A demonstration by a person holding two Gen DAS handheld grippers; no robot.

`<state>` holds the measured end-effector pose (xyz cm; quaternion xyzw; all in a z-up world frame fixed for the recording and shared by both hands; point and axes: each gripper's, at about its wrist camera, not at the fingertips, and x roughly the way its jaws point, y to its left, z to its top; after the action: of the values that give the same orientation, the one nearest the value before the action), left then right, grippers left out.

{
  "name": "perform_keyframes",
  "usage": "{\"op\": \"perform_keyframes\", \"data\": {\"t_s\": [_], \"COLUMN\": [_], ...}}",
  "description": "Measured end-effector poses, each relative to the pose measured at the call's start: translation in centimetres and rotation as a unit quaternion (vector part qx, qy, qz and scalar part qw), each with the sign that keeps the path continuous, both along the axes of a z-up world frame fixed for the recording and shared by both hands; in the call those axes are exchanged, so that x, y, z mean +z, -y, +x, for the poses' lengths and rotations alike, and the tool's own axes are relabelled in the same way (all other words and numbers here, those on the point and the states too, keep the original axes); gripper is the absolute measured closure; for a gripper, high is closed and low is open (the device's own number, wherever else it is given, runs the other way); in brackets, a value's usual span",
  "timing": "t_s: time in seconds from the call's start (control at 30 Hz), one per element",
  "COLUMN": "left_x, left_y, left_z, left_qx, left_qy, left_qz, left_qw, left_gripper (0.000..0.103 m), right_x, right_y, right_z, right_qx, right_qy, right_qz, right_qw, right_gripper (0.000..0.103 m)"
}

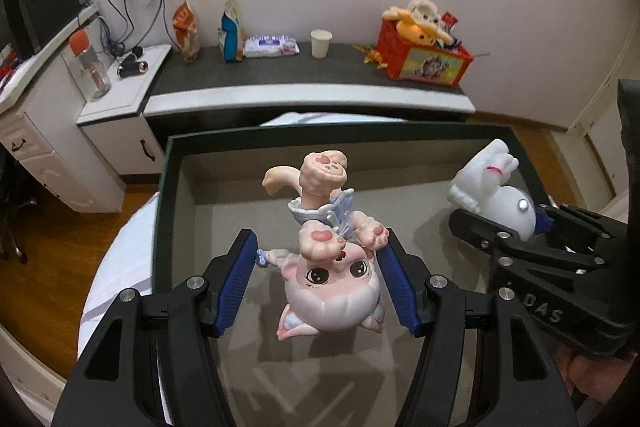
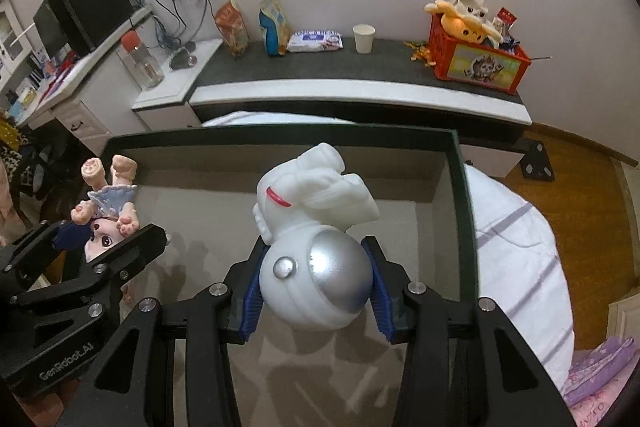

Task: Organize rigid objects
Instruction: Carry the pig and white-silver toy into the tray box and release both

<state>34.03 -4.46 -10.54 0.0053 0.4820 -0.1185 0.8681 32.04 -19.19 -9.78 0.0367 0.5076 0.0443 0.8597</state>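
Note:
A pink cat-girl doll [image 1: 332, 291] hangs head-down between the blue pads of my left gripper [image 1: 320, 255], which is shut on it at the head and braid. My right gripper [image 2: 316, 255] is shut on the helmet of a white astronaut figure [image 2: 316, 211] with a silver visor, also head-down. Both toys are above the grey floor of a dark green box [image 1: 320, 133], whose rim [image 2: 280, 139] also shows in the right wrist view. The right gripper [image 1: 520, 227] and astronaut [image 1: 492, 179] appear at the right of the left wrist view. The left gripper [image 2: 96, 235] and doll [image 2: 108, 195] appear at the left of the right wrist view.
The box rests on a bed with a white striped sheet [image 2: 520, 247]. Behind it a dark-topped shelf [image 1: 280, 75] carries snack bags, a wipes pack, a paper cup [image 1: 321, 43] and a red crate of plush toys [image 1: 424, 55]. A white cabinet [image 1: 116, 99] stands at the left.

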Motion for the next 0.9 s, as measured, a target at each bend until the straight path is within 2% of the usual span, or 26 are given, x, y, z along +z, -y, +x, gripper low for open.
{"op": "perform_keyframes", "data": {"t_s": [0.13,0.17,0.2,0.27,0.4,0.5,0.53,0.57,0.6,0.67,0.9], "left_x": [-0.5,-0.6,-0.6,-0.5,0.1,1.1,1.6,2.2,2.6,3.8,7.8], "left_y": [0.3,0.4,0.5,0.4,-0.5,-1.5,-1.9,-2.3,-2.5,-3.0,-4.1], "left_z": [0.7,0.9,0.9,1.0,1.0,0.3,-0.1,-0.7,-1.0,-2.4,-8.6], "left_qx": [0.004,0.005,0.005,0.011,0.019,0.032,0.037,0.033,0.035,0.041,0.039], "left_qy": [-0.005,-0.006,-0.006,-0.007,-0.009,0.002,0.008,0.014,0.019,0.042,0.088], "left_qz": [0.017,0.021,0.025,0.032,0.028,0.03,0.029,0.015,0.013,0.02,0.007], "left_qw": [0.9998,0.9997,0.9996,0.9994,0.9994,0.999,0.9989,0.9992,0.9991,0.9981,0.9953], "left_gripper": [0.039,0.037,0.029,0.025,0.018,0.01,0.009,0.001,0.0,0.0,0.0], "right_x": [-1.1,-1.1,-1.0,-0.8,-0.6,-0.2,0.1,0.5,0.9,2.0,5.2], "right_y": [-0.2,-0.2,-0.2,-0.4,-0.5,-0.6,-0.6,-0.6,-0.7,-0.5,-0.3], "right_z": [0.7,0.7,0.7,0.5,0.4,0.0,-0.3,-0.6,-0.9,-1.9,-6.5], "right_qx": [0.0,0.002,0.003,0.002,0.006,0.007,0.0,-0.007,-0.003,0.001,-0.006], "right_qy": [-0.019,-0.021,-0.019,-0.014,-0.01,-0.013,-0.012,-0.007,0.002,0.015,0.056], "right_qz": [-0.003,-0.002,-0.004,-0.024,-0.022,-0.009,-0.021,-0.037,-0.035,-0.02,-0.008], "right_qw": [1.0,1.0,1.0,1.0,1.0,1.0,1.0,0.999,0.999,1.0,0.998], "right_gripper": [0.057,0.057,0.057,0.049,0.044,0.035,0.021,0.01,0.0,0.0,0.0]}}
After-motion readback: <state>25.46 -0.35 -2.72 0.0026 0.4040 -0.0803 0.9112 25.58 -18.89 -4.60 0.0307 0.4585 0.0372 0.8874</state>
